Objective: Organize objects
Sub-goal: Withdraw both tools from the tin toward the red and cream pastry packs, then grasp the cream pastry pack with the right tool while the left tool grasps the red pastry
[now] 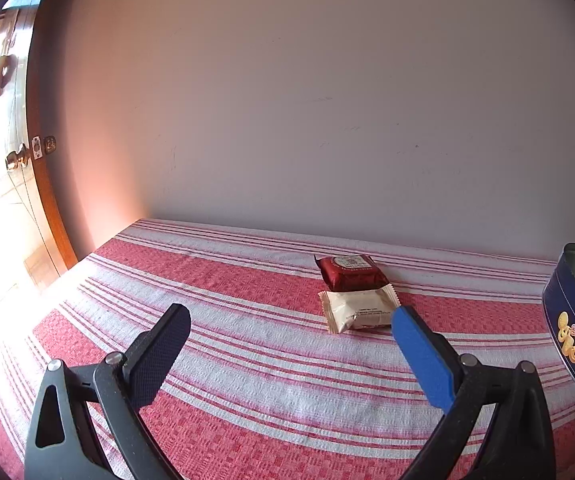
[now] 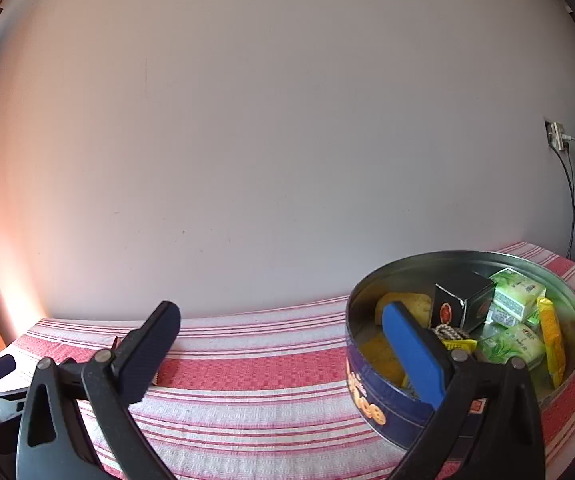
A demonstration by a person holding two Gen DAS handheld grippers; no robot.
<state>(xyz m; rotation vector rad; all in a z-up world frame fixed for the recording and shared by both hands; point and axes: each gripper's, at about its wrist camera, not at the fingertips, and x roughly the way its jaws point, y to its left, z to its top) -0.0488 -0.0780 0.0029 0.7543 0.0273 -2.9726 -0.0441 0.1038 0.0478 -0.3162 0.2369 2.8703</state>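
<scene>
Two wrapped snacks lie on the striped red and white cloth [image 1: 247, 280] near the wall: a dark red packet [image 1: 350, 272] behind and a cream white packet [image 1: 357, 310] in front, touching each other. On the red one there is a round pale label, but its writing is too small to read; the small print on the white one is also not readable.

The left gripper [image 1: 290, 320] is above the cloth with its jaws wide apart and nothing between them. Its blue finger tip is just beside the white packet.

The right gripper [image 2: 281, 316] is also spread open and holds nothing. Its blue finger is in front of the round blue tin [image 2: 371, 384], which stands without lid on the cloth. Golden cookie pictures and cursive letters are on the tin wall, but I cannot read the brand. Inside are green tea packets [image 2: 517, 294] with small unreadable characters, a black box [image 2: 463, 304] with a red oval emblem, yellow sachets [image 2: 552, 340] and a yellow-brown rounded thing [image 2: 405, 304].
</scene>
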